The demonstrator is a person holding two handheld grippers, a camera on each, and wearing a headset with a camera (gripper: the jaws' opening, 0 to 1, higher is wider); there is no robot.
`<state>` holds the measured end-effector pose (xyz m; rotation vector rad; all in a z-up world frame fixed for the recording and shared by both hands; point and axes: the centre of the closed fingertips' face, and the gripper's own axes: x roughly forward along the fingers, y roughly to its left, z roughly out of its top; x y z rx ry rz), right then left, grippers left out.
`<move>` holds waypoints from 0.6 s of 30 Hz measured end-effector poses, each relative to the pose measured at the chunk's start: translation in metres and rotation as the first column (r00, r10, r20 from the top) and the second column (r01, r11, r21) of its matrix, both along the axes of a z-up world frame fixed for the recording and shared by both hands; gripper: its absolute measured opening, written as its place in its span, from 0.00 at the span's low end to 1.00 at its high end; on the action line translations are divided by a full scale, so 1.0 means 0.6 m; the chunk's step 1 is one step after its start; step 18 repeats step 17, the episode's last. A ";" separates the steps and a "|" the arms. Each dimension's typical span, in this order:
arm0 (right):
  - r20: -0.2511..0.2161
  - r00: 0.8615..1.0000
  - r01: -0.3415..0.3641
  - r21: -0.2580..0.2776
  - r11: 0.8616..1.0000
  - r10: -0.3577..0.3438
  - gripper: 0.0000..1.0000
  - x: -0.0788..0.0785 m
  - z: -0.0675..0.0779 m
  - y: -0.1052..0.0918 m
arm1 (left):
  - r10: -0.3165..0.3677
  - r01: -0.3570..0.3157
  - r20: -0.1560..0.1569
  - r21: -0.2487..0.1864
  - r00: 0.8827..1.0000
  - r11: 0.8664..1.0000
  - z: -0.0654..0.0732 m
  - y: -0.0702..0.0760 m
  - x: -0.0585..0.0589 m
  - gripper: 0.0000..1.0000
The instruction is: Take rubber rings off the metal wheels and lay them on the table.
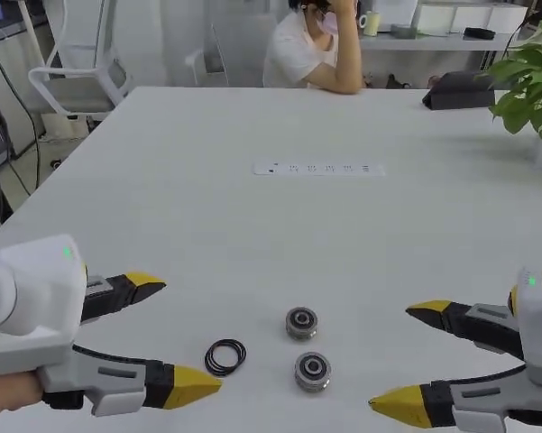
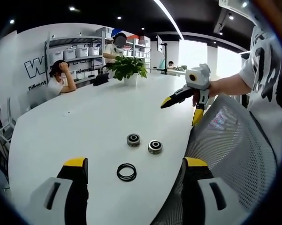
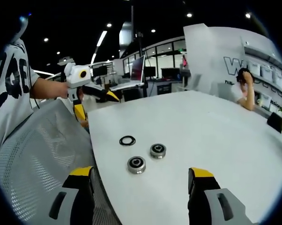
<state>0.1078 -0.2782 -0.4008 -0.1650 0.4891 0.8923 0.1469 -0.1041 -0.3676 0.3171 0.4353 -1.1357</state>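
Rings (image 1: 225, 356) are lying in a small black stack close to the near edge of the tabletop (image 1: 252, 225). They are just beside the two wheels (image 1: 301, 322), to their left in the head view, and touching neither. The wheels are sitting flat, close together but apart, one slightly nearer that edge than the other. Both are looking bare of rubber, so I am judging the stripping done or nearly so, though the grooves are too small to tell whether a ring is sitting in either. The left gripper (image 1: 190, 334) is hovering at the stack's left and the right gripper (image 1: 390, 356) is hovering to the right of the wheels. Each has its fingers (image 1: 185, 383) spread wide and is carrying nothing. Held out like this, they are flanking the work, probably so that either one is free to reach in for a wheel.
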 end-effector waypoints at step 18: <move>0.001 0.999 0.034 0.007 0.999 -0.034 0.83 -0.001 -0.002 -0.008 | 0.009 -0.009 -0.005 0.037 1.000 0.999 -0.017 0.006 -0.013 0.80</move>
